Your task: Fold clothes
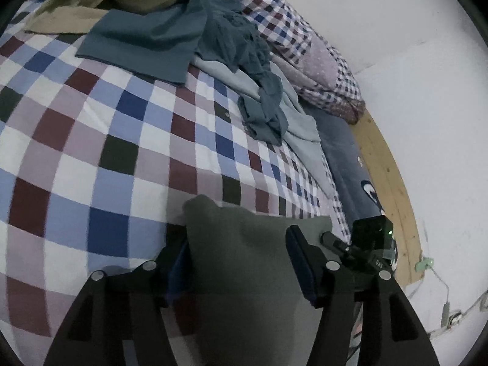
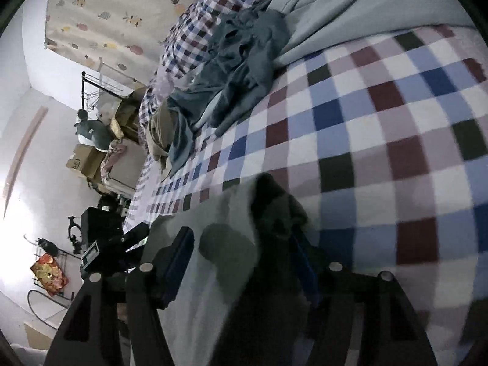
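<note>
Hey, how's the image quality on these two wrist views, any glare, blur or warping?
Left wrist view: heavy fisheye bowing of the checked bedspread, dim even light, grey garment between the jaws soft and dark. Right wrist view: blown-out white glare on the wall at left, the same garment shadowed, checks smeared near the right edge.

A blue, maroon and white checked bedspread point(image 1: 100, 140) covers the bed beside a pale wooden bed rail point(image 1: 387, 183). Across the room, brown cardboard boxes point(image 2: 85, 158) stand beneath a fruit-print curtain point(image 2: 116, 15).
</note>
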Available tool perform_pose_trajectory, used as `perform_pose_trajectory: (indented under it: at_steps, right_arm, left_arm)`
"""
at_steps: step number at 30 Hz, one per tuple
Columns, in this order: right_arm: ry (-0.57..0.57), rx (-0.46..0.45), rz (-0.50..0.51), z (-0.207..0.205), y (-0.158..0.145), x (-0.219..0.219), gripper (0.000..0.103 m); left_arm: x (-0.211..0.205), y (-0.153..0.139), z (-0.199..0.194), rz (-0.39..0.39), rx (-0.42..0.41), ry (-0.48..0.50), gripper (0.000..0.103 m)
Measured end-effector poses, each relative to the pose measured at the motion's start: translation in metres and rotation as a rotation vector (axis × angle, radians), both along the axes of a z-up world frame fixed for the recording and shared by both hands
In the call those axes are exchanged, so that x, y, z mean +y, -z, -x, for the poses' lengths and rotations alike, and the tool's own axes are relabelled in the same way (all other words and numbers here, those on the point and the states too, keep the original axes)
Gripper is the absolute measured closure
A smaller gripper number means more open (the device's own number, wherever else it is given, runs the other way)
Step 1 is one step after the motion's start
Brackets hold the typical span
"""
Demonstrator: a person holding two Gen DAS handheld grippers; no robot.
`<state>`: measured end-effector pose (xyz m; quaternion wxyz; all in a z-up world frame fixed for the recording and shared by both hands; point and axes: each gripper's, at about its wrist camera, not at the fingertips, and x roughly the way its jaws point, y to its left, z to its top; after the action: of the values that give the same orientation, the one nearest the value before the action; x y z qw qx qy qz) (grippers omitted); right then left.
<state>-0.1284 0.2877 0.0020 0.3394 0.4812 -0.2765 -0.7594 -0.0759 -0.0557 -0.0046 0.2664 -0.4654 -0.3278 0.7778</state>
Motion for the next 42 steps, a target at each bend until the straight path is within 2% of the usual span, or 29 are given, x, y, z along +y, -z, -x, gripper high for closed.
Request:
perform_pose_trajectory:
  at_steps: [1,2,3,4,6,9,13,18,21,23,27,33,38,42]
  right_arm:
    - [-0.006,0.004,0.001,0.001,0.0,-0.002,0.035]
    - [-0.013,0.008,0.001,0.001,-0.001,-0.005,0.041]
    - [-0.028,0.01,-0.006,0.001,-0.001,-0.009,0.068]
    - [-0.042,0.012,-0.015,0.001,-0.002,-0.012,0.08]
    - [-0.056,0.062,-0.08,-0.006,-0.009,-0.025,0.086]
    - [-0.029,0.151,-0.102,-0.021,-0.033,-0.03,0.088]
    - [-0.001,0.316,-0.139,-0.059,-0.088,-0.037,0.089]
    - [0.017,0.523,-0.129,-0.141,-0.165,-0.052,0.09]
    - [0.009,0.599,-0.111,-0.186,-0.201,-0.067,0.09]
    - [-0.007,0.641,-0.096,-0.215,-0.223,-0.081,0.09]
    - [-0.061,0.714,-0.069,-0.26,-0.265,-0.123,0.09]
    - [-0.185,0.77,-0.021,-0.303,-0.307,-0.216,0.09]
    - [-0.293,0.794,0.031,-0.336,-0.321,-0.31,0.09]
    - [-0.401,0.777,0.055,-0.366,-0.315,-0.399,0.09]
  left_arm:
    - [0.002,0.0,0.0,0.007,-0.003,-0.004,0.041]
    - [0.003,0.0,0.0,0.015,-0.005,-0.008,0.05]
    - [0.005,0.001,0.0,0.024,-0.01,-0.016,0.071]
    - [0.003,0.002,-0.001,0.035,-0.021,-0.036,0.079]
    - [-0.002,0.002,-0.005,0.004,-0.009,-0.059,0.083]
    - [-0.003,-0.013,-0.015,0.018,0.039,-0.071,0.085]
    - [-0.009,-0.061,-0.046,0.014,0.161,-0.087,0.086]
    - [-0.031,-0.13,-0.109,0.04,0.323,-0.116,0.086]
    - [-0.046,-0.171,-0.146,0.054,0.418,-0.134,0.087]
    - [-0.067,-0.195,-0.171,0.058,0.451,-0.155,0.087]
    - [-0.111,-0.242,-0.215,0.088,0.513,-0.202,0.087]
    - [-0.198,-0.301,-0.281,0.171,0.594,-0.347,0.087]
    - [-0.28,-0.325,-0.326,0.259,0.598,-0.498,0.087]
    - [-0.353,-0.328,-0.355,0.338,0.561,-0.622,0.087]
